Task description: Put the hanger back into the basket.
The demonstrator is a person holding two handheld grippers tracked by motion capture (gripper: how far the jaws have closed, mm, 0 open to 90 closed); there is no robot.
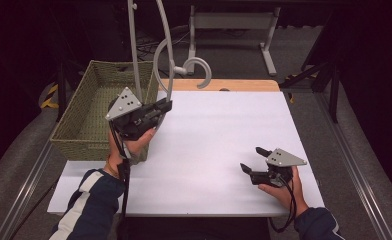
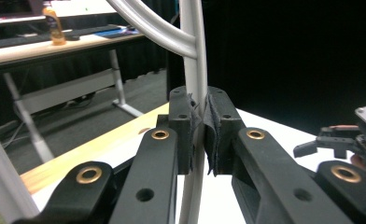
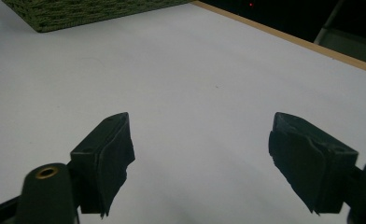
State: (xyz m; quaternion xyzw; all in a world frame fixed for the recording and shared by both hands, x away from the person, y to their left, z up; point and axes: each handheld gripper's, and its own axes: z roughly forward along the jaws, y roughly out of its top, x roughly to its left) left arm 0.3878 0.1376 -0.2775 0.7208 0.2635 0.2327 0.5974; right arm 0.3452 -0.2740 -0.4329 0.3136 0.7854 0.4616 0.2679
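The grey plastic hanger [image 1: 170, 60] hangs in the air above the near right corner of the woven basket [image 1: 84, 120], pinched by the left gripper [image 1: 165, 106]. In the left gripper view the two black jaws are clenched on one of the hanger's thin grey bars [image 2: 197, 93], the bar running upright between the pads [image 2: 214, 135] and continuing below them, while a second bar curves off up and to the left. From the high view the hanger rises from the jaws, its hook [image 1: 199, 70] curling over the wooden strip at the table's far edge, just right of the basket. The person's left hand [image 1: 134, 142] holds this gripper raised beside the basket's right wall, sleeve in dark blue with a white stripe.

The right gripper [image 1: 254, 162] is well apart from the basket, low over the white table [image 1: 209, 130] near its front right corner, held in the person's right hand [image 1: 281, 190]. Its jaws stand wide apart with nothing between them, and in the right gripper view I see bare white tabletop through the gap, with the basket's edge [image 3: 87, 11] far off at the top left.
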